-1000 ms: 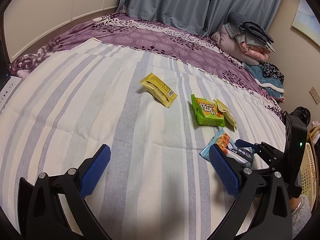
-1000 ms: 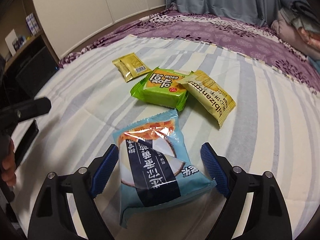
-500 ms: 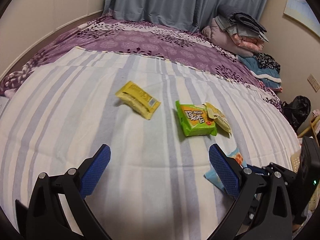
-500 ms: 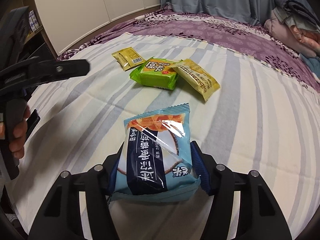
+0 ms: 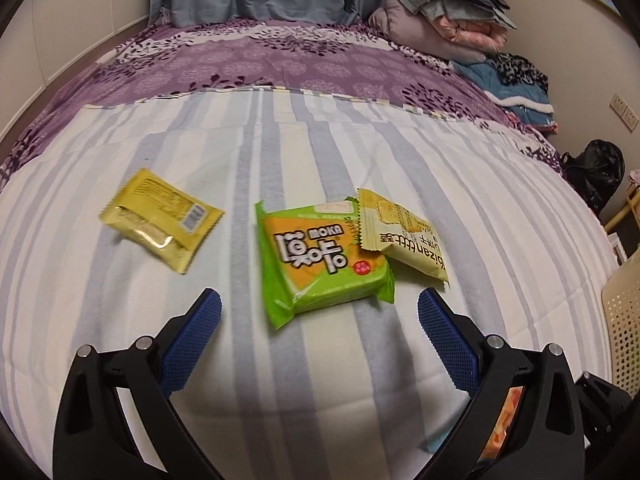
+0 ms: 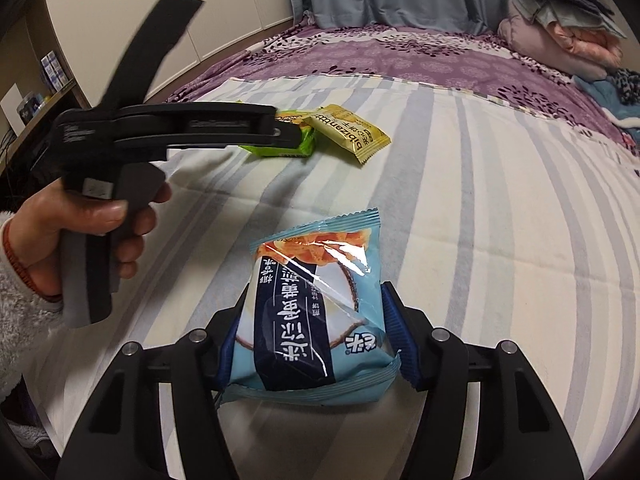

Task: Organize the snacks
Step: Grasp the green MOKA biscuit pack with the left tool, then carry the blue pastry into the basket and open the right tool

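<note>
My left gripper [image 5: 318,302] is open and hovers low over the striped blanket [image 5: 280,380], just short of a green snack packet [image 5: 324,256]. A pale yellow packet [image 5: 404,236] overlaps the green packet's right corner. A gold packet [image 5: 160,220] lies apart to the left. My right gripper [image 6: 316,344] is shut on a light blue snack packet [image 6: 312,320], with the pads pressing its two sides. In the right wrist view the left gripper [image 6: 294,136] shows side-on, held by a hand [image 6: 80,220]; its tip covers part of the green packet [image 6: 280,151].
A cream perforated basket [image 5: 624,320] stands off the bed's right edge. Folded bedding [image 5: 448,20] is piled at the far right on the purple cover [image 5: 280,60]. A black bag [image 5: 596,168] sits by the wall. Shelves [image 6: 36,92] stand to the left.
My right gripper closed on the blue packet and drew it back from the other snacks. My left gripper swung right and lower, up to the green packet.
</note>
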Motion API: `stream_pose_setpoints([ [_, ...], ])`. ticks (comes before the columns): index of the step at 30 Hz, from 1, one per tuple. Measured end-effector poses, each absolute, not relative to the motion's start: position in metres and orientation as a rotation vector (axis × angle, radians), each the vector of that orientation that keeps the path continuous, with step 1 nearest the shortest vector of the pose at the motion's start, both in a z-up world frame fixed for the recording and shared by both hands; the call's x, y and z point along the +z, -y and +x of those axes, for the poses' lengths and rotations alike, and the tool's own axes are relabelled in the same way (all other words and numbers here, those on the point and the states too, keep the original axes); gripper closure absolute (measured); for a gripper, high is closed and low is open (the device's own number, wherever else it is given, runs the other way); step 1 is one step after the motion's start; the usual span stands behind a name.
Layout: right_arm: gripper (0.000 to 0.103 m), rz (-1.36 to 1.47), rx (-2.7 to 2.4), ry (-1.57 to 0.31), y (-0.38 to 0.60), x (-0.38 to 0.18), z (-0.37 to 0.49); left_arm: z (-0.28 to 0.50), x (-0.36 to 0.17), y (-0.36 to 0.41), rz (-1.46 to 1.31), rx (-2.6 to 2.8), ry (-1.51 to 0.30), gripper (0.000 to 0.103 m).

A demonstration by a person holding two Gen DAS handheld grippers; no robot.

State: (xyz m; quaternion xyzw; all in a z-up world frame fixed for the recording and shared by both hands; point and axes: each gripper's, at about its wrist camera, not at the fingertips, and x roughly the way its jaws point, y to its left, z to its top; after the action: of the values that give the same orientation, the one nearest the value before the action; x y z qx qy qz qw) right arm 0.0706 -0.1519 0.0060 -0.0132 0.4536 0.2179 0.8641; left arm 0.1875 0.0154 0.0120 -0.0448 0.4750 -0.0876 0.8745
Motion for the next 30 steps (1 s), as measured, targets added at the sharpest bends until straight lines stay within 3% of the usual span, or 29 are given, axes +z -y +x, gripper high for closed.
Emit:
stream_pose_setpoints([
  [9, 0.042, 0.0, 0.45, -0.95, 0.155, 0.005, 0.073, 0.212, -0.001, -0.009, -0.057, -0.148, -0.992, 0.004],
  [12, 0.042, 0.005, 0.448, -0.948, 0.154, 0.005, 0.072, 0.214, 0.0, -0.01, -0.034, -0.144, -0.976, 0.022],
  [13, 0.042, 0.006, 0.447, -0.947, 0.155, 0.005, 0.072, 0.214, 0.001, -0.011, -0.028, -0.147, -0.972, 0.033],
  [14, 0.042, 0.008, 0.446, -0.946, 0.155, 0.005, 0.071, 0.213, 0.002, -0.012, -0.026, -0.145, -0.969, 0.035],
  [30, 0.042, 0.07, 0.45, -0.909, 0.168, 0.025, 0.048, 0.157, 0.04, -0.042, -0.078, -0.127, -0.902, 0.039],
])
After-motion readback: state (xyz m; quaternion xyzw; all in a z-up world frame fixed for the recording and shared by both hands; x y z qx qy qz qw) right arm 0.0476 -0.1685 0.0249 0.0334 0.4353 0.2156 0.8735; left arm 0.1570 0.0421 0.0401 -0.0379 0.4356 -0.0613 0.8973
